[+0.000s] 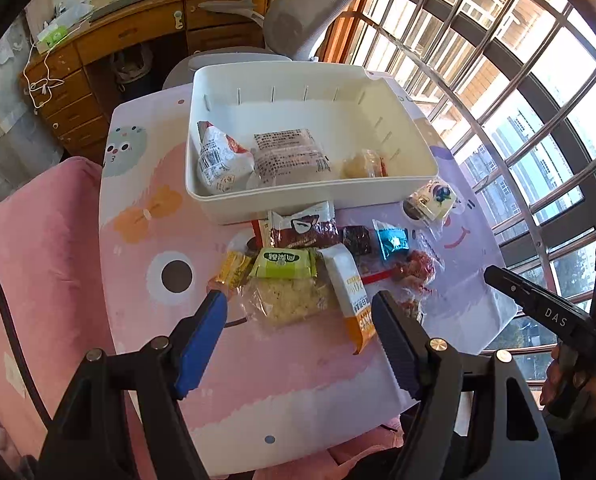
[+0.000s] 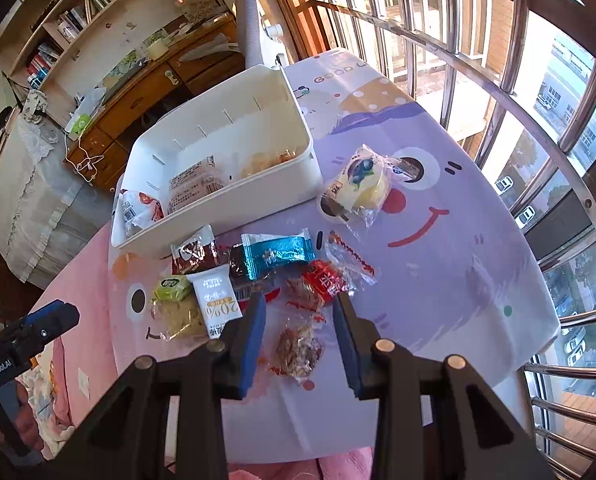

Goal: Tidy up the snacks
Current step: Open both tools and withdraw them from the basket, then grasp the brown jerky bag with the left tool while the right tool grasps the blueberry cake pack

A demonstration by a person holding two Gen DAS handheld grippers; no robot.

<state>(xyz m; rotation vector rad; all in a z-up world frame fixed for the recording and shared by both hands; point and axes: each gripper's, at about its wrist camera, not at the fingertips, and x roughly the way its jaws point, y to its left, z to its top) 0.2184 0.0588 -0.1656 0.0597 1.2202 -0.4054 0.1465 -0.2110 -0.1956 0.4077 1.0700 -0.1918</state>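
Over the table's (image 1: 298,408) near edge the left gripper (image 1: 298,304) hangs with jaws wide, empty, above a noodle pack (image 1: 289,300). The right gripper (image 2: 300,304), jaws partly apart, holds nothing; a nut pack (image 2: 300,350) lies below. The snack heap (image 2: 273,256) sits mid-table. By the far edge, the bin (image 1: 310,200) holds three packs.

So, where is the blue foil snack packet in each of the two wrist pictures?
Left wrist view: the blue foil packet lies right of centre, on the table in front of the white bin, at the right end of the snack pile.
Right wrist view: it lies near the centre, just past the gripper's fingers.
Shared landmark: the white bin, behind the packet in both views.
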